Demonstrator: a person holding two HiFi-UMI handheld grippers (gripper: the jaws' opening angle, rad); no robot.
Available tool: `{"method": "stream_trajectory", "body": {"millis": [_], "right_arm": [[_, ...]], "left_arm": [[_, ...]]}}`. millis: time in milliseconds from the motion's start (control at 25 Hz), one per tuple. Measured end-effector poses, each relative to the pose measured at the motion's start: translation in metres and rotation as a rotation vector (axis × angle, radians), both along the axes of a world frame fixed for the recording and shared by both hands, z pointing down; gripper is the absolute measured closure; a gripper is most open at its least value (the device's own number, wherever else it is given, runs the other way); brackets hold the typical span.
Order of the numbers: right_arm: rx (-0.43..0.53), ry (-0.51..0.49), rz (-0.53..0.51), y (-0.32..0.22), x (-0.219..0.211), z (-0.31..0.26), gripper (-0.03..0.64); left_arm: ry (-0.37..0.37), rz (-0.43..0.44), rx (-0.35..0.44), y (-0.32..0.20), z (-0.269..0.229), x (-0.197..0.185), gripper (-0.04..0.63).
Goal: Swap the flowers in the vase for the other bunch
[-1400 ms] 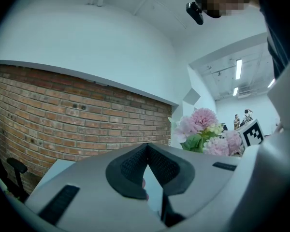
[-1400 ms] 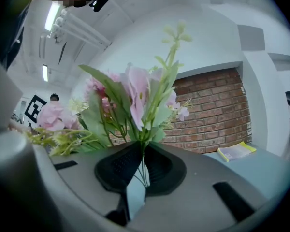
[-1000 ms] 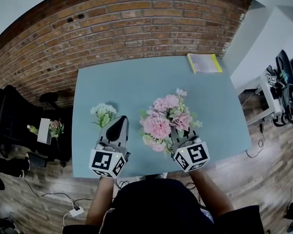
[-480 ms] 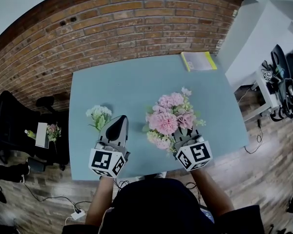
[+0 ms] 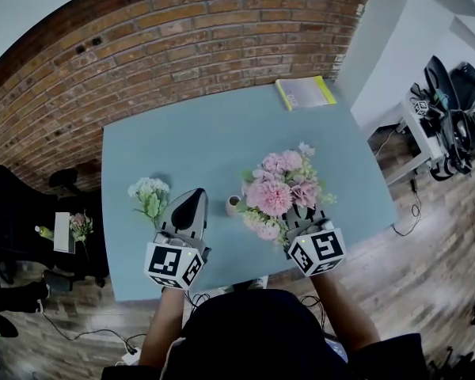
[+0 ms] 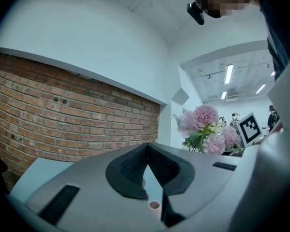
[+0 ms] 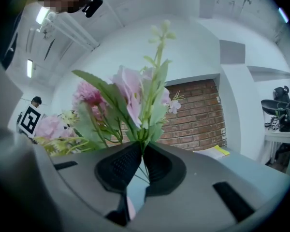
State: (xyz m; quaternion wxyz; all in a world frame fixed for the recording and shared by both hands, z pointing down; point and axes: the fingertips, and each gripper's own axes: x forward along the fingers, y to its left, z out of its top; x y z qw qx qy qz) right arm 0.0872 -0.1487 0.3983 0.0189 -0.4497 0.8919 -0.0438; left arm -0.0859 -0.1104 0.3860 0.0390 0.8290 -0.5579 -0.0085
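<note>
Right tool (image 7: 141,152) pinching pink bouquet (image 7: 130,98), leafy, upright

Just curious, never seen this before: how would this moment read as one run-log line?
right gripper: shut on pink bunch | left gripper: shut, empty | vase: empty, on table | white bunch: lying on table

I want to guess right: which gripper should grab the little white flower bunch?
Left. The left gripper is empty, jaws together, just beside the white flower bunch. The right gripper is shut on the pink flower bouquet.
</note>
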Motion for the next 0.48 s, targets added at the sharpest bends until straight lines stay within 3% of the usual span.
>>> {"method": "stream_trajectory", "body": {"millis": [480], "right_arm": [[-0.095,0.047,0.094,-0.003,0.030,0.022,0.591]], "left_arm": [[0.011,0.055,-0.020,-0.007,0.006,0.021,0.588]]}}
